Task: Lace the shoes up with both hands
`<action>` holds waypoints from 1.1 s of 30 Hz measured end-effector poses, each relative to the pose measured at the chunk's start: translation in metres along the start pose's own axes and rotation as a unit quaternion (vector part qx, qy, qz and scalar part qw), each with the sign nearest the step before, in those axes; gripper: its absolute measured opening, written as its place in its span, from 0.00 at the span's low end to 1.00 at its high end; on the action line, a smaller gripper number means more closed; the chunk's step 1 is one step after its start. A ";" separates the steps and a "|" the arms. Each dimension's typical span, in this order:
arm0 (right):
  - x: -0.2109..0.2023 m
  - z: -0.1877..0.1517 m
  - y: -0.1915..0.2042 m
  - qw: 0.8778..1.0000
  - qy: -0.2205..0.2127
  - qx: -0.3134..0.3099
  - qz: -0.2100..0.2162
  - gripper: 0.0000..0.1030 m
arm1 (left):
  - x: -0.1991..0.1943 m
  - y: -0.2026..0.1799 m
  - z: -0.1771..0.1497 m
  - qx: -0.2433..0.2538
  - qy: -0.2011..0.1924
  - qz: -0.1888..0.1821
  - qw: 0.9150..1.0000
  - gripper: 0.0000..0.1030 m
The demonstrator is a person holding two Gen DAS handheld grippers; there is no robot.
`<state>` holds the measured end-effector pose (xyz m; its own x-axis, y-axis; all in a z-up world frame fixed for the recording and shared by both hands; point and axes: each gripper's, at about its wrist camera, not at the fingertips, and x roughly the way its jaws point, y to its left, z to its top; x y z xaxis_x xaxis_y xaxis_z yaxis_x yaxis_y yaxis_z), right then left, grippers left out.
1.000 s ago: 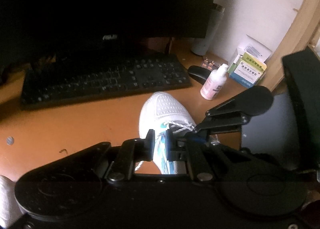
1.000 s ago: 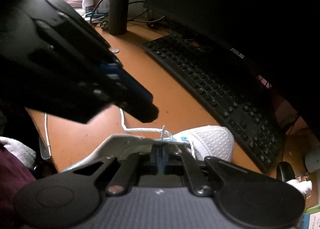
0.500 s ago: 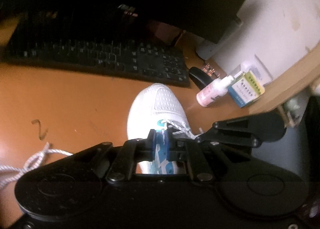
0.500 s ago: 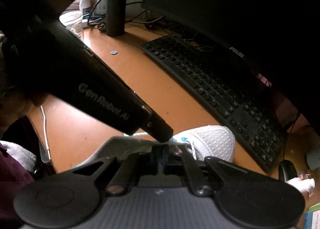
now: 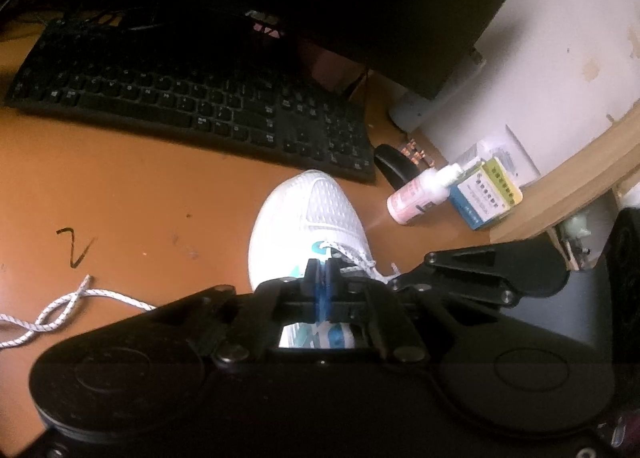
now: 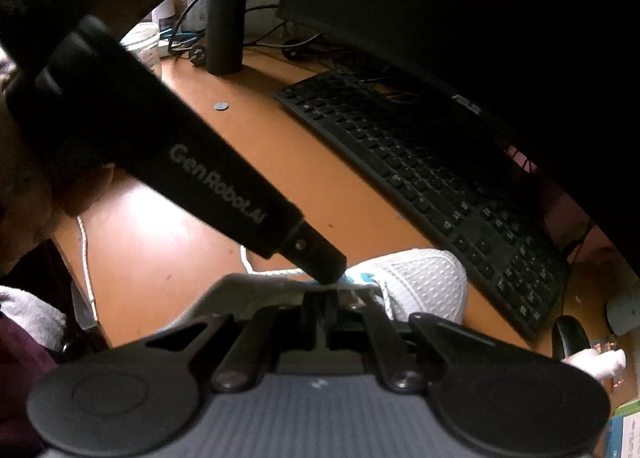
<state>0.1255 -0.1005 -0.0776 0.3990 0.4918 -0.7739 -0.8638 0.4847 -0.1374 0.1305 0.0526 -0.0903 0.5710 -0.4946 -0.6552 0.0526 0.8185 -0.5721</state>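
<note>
left tongs (image 5: 323,272) pinched together | right tongs (image 6: 331,300) closed — held lace unclear | shoe (image 5: 308,217) half-hidden

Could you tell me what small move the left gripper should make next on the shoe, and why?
Probably a short pull toward the loose end. The left gripper is shut at the white shoe's top eyelets, seemingly on the lace, and the slack lies on the desk; the right gripper steadies the shoe.

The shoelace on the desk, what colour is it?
The shoelace is white with small dark flecks, clearest in the left wrist view.
</note>
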 end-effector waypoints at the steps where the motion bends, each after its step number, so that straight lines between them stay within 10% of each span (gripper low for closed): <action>1: 0.000 0.000 0.001 1.000 0.001 -0.003 -0.002 0.04 | 0.001 0.003 0.002 -0.007 0.004 -0.005 1.000 0.00; 9: -0.001 -0.001 0.004 1.000 0.000 -0.012 -0.008 0.04 | 0.001 -0.005 0.003 0.019 0.003 0.010 1.000 0.00; 14: -0.001 -0.001 0.003 1.000 0.000 -0.008 -0.007 0.04 | -0.002 -0.012 -0.001 0.055 -0.006 0.039 0.998 0.18; 33: 0.002 0.000 0.002 1.000 0.000 -0.011 -0.006 0.04 | 0.005 -0.005 0.004 0.013 -0.008 0.010 1.000 0.03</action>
<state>0.1243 -0.0987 -0.0793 0.4086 0.4860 -0.7725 -0.8659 0.4740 -0.1598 0.1361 0.0475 -0.0890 0.5852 -0.4735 -0.6583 0.0614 0.8354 -0.5463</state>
